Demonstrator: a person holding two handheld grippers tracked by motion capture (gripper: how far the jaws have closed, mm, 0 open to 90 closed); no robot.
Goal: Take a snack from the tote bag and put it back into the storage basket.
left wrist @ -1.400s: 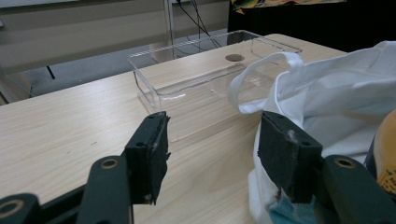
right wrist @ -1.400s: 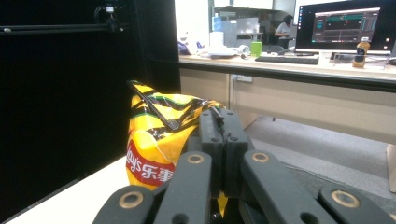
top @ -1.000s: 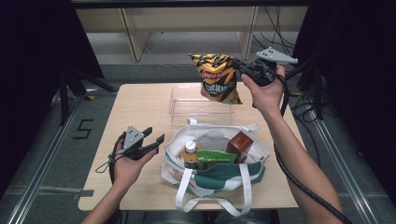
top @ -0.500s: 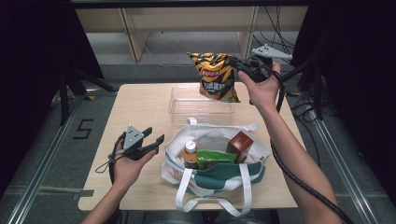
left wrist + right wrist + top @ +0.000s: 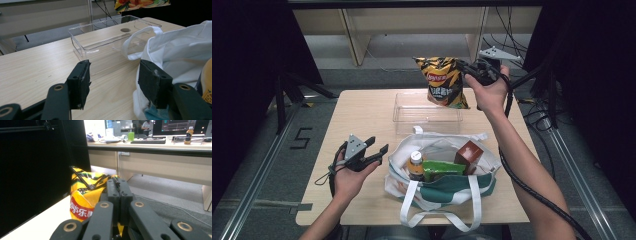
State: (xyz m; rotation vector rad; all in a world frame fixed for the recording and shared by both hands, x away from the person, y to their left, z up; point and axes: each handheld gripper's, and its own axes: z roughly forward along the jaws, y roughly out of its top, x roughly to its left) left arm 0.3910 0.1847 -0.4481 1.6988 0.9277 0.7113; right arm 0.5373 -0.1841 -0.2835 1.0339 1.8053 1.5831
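In the high view, the right tool clamps the top edge of the chip bag at upper centre, hanging it over the clear tray, probably for a drop-in. The left gripper view shows the left tool open and empty beside the tote bag on the worktop. In the right gripper view, closed jaws pinch the bag's crimped seam, which lets it hang free.

On the surface, toward the far edge: a clear tray. Held in the air above the tray's right end: a chip bag, clamped in the right tongs. Nearer, just before the tray: a tote bag. Inside it, from left to right: a bottle, a flat packet, a box. Left of the tote, just beside it: the left tongs, parted and holding nothing, low over the surface.
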